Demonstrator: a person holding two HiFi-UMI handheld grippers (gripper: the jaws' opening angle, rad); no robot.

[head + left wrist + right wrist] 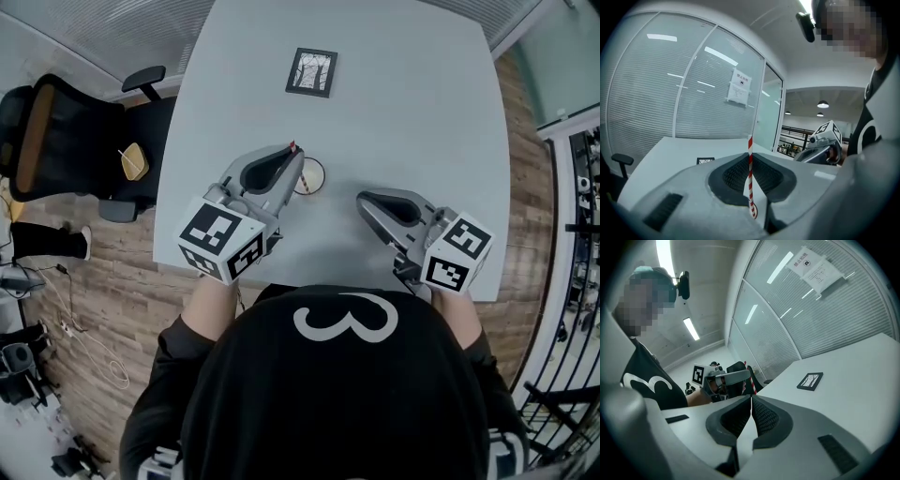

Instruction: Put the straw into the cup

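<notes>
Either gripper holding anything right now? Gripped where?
Left gripper is shut on the striped straw, pads across its upper part, a short end above. Right gripper is shut, empty.

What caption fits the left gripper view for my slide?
Left tongs shut on a red-and-white striped straw, held upright, with the white table beyond.

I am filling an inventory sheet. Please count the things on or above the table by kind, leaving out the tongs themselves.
straw: 1
cup: 1
black card: 1
Total: 3
</notes>
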